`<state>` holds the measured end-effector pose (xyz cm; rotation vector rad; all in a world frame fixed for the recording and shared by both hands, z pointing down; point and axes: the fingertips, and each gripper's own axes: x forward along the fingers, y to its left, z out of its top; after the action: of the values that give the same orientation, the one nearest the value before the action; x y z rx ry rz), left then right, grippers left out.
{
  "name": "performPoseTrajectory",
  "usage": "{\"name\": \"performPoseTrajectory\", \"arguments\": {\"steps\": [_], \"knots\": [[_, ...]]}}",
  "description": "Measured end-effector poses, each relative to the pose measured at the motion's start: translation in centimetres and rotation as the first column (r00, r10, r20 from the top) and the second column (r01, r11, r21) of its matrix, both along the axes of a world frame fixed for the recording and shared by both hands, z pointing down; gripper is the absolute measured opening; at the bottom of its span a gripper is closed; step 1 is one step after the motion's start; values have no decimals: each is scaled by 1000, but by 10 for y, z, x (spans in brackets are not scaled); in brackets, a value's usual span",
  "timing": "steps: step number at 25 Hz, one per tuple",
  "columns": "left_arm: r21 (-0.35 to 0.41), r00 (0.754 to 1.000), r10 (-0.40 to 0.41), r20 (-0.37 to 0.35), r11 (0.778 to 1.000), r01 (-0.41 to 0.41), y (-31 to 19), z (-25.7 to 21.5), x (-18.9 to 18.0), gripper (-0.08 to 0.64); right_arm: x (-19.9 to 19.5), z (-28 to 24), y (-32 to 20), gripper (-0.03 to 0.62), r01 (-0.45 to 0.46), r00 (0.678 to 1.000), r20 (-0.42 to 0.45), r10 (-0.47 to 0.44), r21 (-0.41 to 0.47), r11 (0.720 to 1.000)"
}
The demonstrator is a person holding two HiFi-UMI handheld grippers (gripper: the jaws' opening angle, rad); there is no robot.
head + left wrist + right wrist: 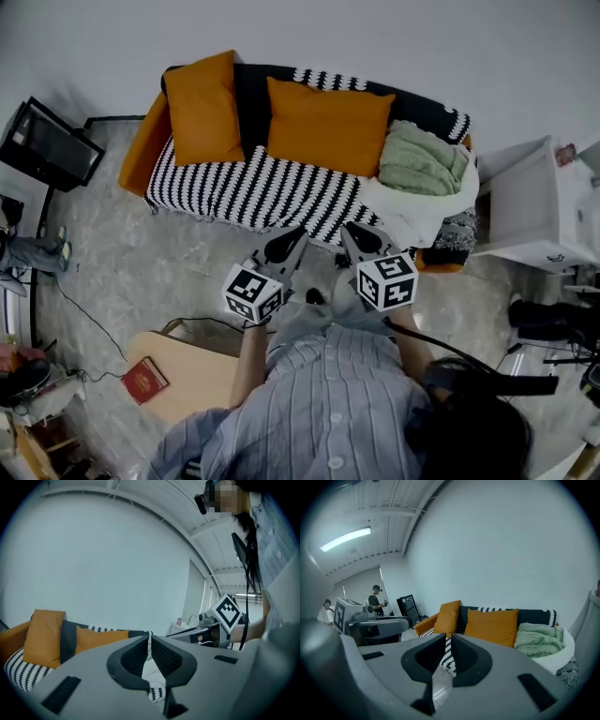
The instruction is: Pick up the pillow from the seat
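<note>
Sofa (234, 187) is lying beyond left gripper (298, 232) and right gripper (351, 230), jaws pressed together, empty; orange pillow (328, 127) is looking soft, light: pinch a corner.

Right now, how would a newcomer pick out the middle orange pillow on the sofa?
Find the sofa against the wall, covered by a black-and-white striped throw. Two orange pillows lean on its backrest. The one meant is the wider pillow, right beside the folded green blanket; the other pillow stands taller at the far end.
</note>
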<state>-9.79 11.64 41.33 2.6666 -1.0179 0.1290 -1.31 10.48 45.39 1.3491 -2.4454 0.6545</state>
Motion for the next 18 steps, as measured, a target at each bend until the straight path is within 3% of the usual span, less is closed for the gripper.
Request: {"name": "performPoseTrajectory", "arguments": {"steps": [6,18], "knots": [[-21,1000,-9,15,1000,10,-31,6,12,11,9,8,-37,43,17,1000,14,-16,-16,1000],[-4,996,-87,15,996,87,-152,-6,36,11,58,3,-168,43,26,1000,14,-26,-3,1000]]}}
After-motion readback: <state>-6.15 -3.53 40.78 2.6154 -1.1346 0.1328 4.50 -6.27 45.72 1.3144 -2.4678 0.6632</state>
